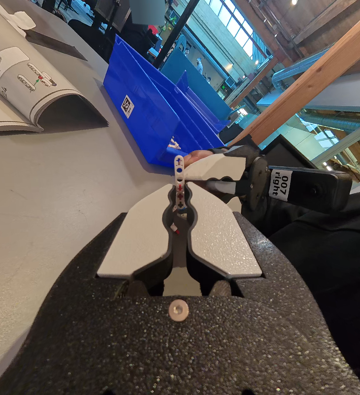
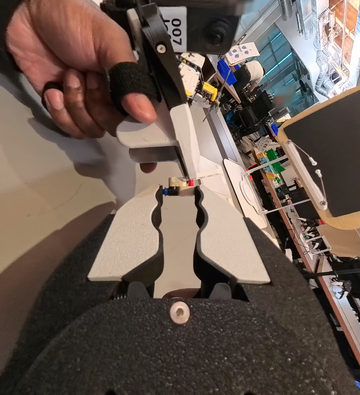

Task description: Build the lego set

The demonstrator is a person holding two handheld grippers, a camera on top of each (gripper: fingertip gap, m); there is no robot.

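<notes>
In the left wrist view my left gripper point(image 1: 180, 190) is shut on the lower part of a white brick beam with holes point(image 1: 179, 171). The beam holds red cross pins and a blue pin and stands up out of the fingertips. My right gripper point(image 1: 194, 177) comes in from the right, level with the beam's upper part. In the right wrist view my right gripper point(image 2: 178, 191) has a short blue-and-black pin piece point(image 2: 172, 191) spanning between its pads, which touch both ends. Just above it the left gripper point(image 2: 187, 175) points down with the white beam point(image 2: 176, 181) and a red pin point(image 2: 190, 182).
A blue bin point(image 1: 145, 111) stands on the pale table point(image 1: 46, 192) behind the grippers, with small white parts inside. An open instruction booklet point(image 1: 25, 85) lies at the left. A yellow and white brick model point(image 2: 196, 85) stands farther back. A hand point(image 2: 78, 64) holds the left gripper. Less than 4 cm separates the two grippers' tips.
</notes>
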